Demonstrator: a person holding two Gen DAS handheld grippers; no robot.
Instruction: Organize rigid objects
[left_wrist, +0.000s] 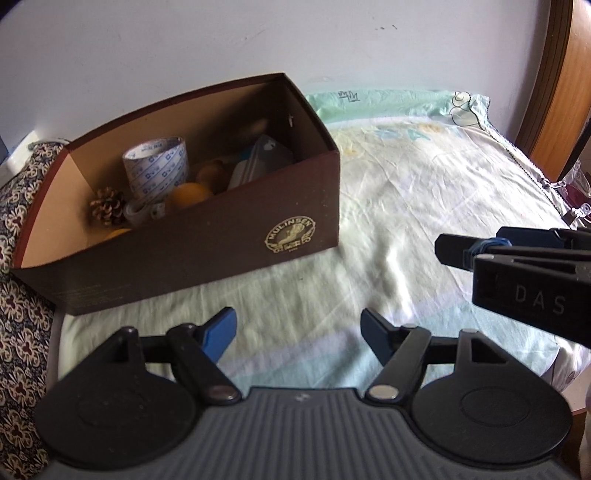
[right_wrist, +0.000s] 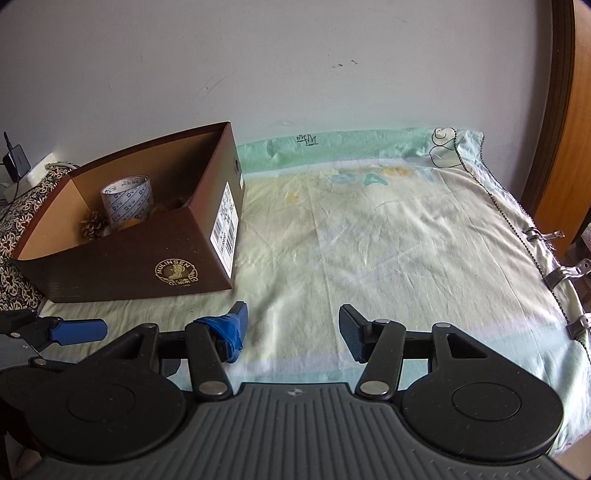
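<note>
A brown open shoebox (left_wrist: 207, 243) stands on the pale bed sheet at the left; it also shows in the right wrist view (right_wrist: 122, 262). Inside lie a roll of printed tape (left_wrist: 157, 166), a pine cone (left_wrist: 108, 206), orange balls (left_wrist: 190, 194), a grey-blue case (left_wrist: 266, 158) and other small items. My left gripper (left_wrist: 297, 334) is open and empty, low over the sheet in front of the box. My right gripper (right_wrist: 293, 328) is open and empty, to the right of the box; it shows from the side in the left wrist view (left_wrist: 456, 251).
The bed sheet (right_wrist: 369, 240) stretches to a white wall behind. A floral cloth (left_wrist: 18, 295) lies at the left. A wooden headboard (right_wrist: 565, 129) rises at the right, with metal clips (right_wrist: 561, 275) on the sheet's edge. A charger (right_wrist: 14, 162) sits far left.
</note>
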